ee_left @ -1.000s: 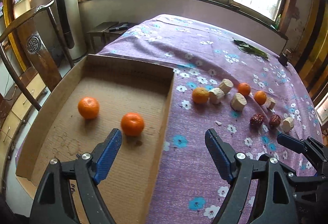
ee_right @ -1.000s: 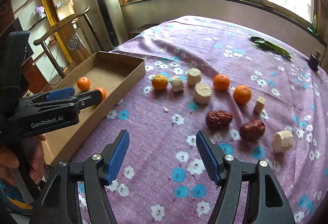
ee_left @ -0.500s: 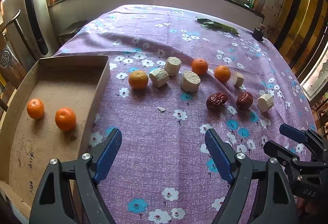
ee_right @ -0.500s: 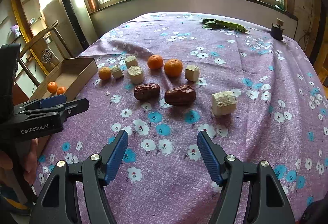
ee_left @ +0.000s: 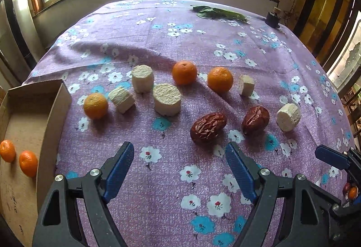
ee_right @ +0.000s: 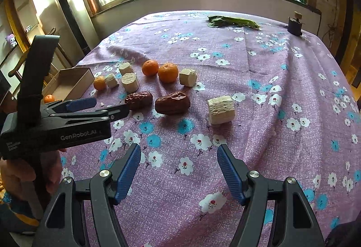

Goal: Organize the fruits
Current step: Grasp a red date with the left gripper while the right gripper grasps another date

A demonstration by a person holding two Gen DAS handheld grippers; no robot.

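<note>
Near date (ee_left: 208, 127) lies just past your left gripper (ee_left: 179, 170), ahead and slightly toward its right finger, long axis slanting up to the right. 2nd date (ee_left: 255, 119) sits just right of it. Left is nearer; right gripper (ee_right: 179, 170) faces bare cloth. Both released, empty.

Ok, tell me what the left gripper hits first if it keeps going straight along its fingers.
Probably the bare purple tablecloth: the open left gripper points steeply down short of the nearer red date, which lies slightly right. Depth is uncertain.
</note>
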